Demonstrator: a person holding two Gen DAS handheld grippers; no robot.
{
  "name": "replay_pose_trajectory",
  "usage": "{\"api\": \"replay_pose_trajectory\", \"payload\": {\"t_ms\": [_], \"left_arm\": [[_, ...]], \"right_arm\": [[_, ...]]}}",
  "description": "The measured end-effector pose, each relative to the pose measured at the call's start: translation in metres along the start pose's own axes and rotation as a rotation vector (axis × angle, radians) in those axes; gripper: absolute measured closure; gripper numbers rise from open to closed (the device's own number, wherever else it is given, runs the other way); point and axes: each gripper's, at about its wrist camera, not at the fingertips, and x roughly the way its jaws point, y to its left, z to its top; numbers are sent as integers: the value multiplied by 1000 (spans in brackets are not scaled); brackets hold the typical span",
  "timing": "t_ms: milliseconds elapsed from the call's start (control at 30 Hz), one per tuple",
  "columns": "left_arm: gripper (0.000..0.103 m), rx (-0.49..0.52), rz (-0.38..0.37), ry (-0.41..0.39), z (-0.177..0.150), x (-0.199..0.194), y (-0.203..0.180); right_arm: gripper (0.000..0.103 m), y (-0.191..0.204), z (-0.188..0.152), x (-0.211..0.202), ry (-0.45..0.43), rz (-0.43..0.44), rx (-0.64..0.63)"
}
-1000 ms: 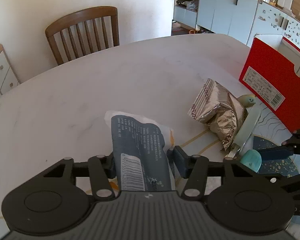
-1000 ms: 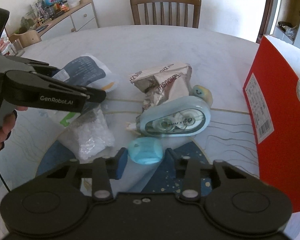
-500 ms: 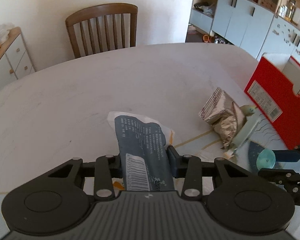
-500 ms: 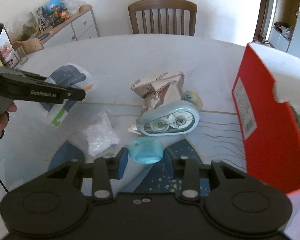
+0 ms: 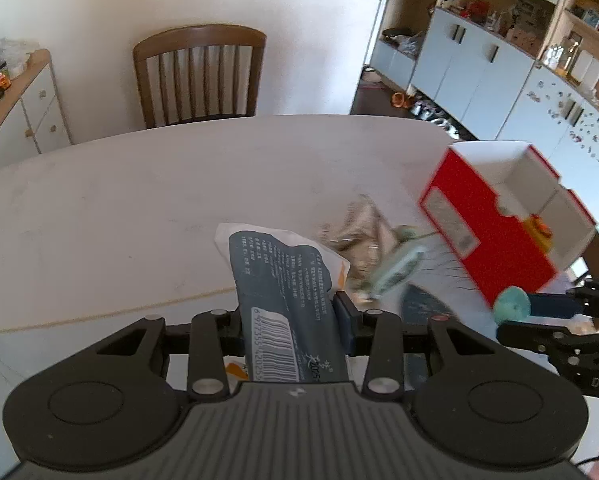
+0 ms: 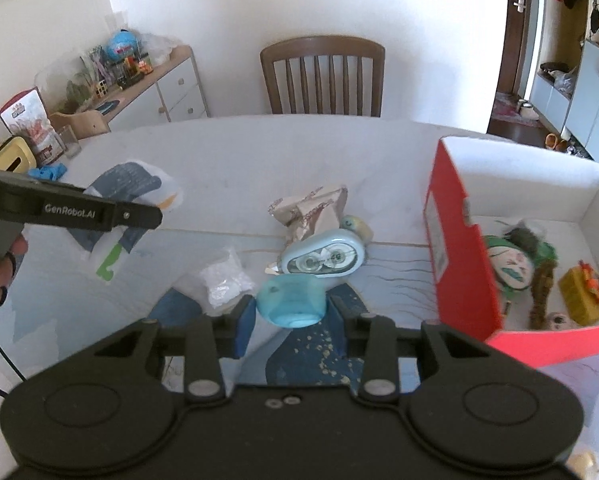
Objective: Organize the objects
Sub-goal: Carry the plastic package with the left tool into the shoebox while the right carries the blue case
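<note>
Jaws of my left gripper (image 5: 289,320) were closed on a blue-and-white packet (image 5: 283,280), which stuck out ahead of them, barcode end nearest the camera and raised off the surface (image 5: 99,220). Jaws of my right gripper (image 6: 289,316) were clamped on a small pale blue case (image 6: 290,300), one pad against each side, and it too hung above the surface.

Ahead of the right jaws, just past the case, lay a light blue correction tape dispenser (image 6: 321,258) on its side. Beyond it sat a crumpled foil wrapper (image 6: 309,212), touching or nearly touching the dispenser, with a small yellowish figure (image 6: 355,224) just to its right. Ahead and left of the right jaws lay a little clear bag of white bits (image 6: 225,280).

To the right of the right jaws stood an open red box (image 6: 459,248), white inside. It held a green-haired doll head (image 6: 511,264), a yellow toy (image 6: 581,294) and a brown stringy piece I could not make out. From the left wrist view the box stood ahead and to the right of my left jaws, and the things between were blurred.

Across the surface, straight ahead of both pairs of jaws, a wooden chair (image 5: 199,76) stood against the wall.
</note>
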Motion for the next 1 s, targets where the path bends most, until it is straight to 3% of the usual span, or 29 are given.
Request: {"api": "replay_pose_trajectory", "payload": {"t_ms": [233, 567, 1000], "left_arm": [[64, 19, -56, 4, -1, -22, -50], [64, 63, -114, 1, 5, -22, -131], [64, 114, -144, 13, 25, 17, -235]], "right_arm": [[66, -18, -2, -39, -22, -4, -3], [66, -66, -6, -81, -36, -47, -4], [66, -158, -9, -105, -57, -71, 11]]}}
